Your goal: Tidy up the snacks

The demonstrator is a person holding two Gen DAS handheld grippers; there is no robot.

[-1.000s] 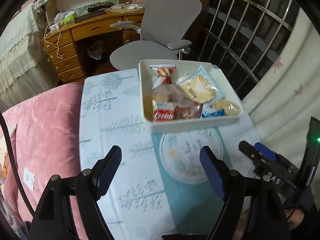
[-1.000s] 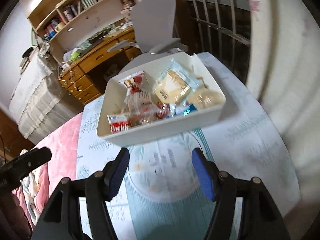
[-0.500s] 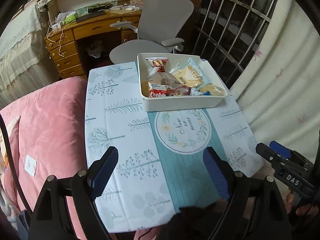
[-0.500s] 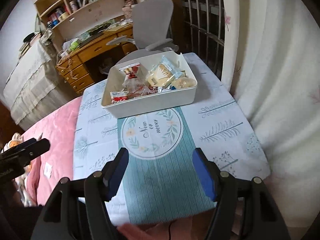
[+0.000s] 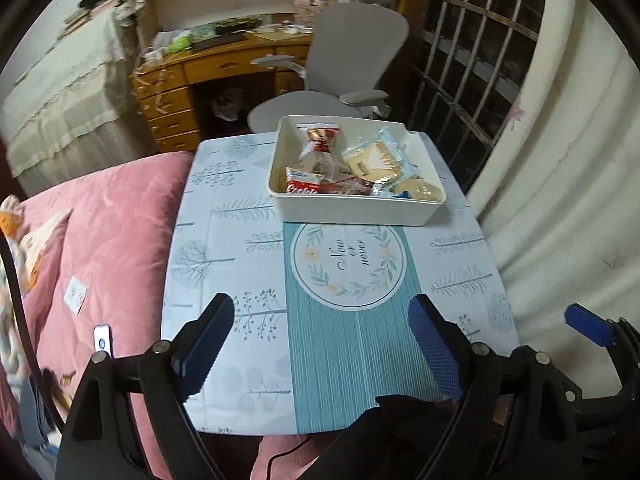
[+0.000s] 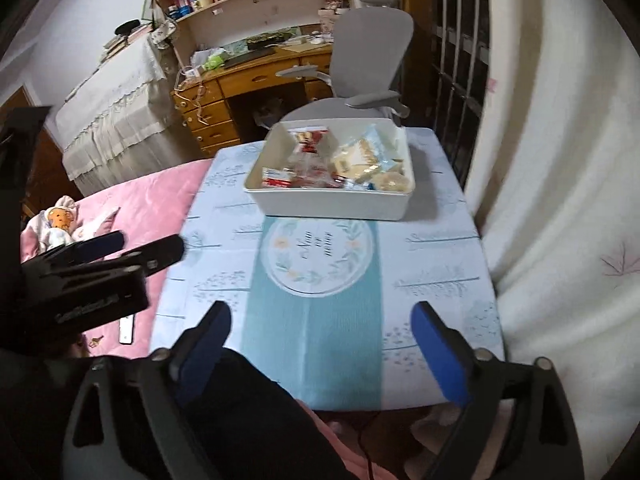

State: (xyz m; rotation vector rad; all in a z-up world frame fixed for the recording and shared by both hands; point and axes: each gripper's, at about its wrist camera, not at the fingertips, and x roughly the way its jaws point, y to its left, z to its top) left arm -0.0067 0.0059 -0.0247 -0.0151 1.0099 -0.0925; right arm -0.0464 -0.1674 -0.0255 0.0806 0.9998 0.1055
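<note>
Both hand-held grippers — left point(image 5: 320, 344), right point(image 6: 320, 344) — are opening, nothing between; crinkly snack packets point(image 5: 352, 168) look light, slippery — pinch edges.

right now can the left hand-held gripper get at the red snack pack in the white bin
Probably yes. The left hand-held gripper is opening with nothing between its jaws, and only bare tablecloth lies before the white bin. The red snack pack sits on top, near the front wall.
</note>
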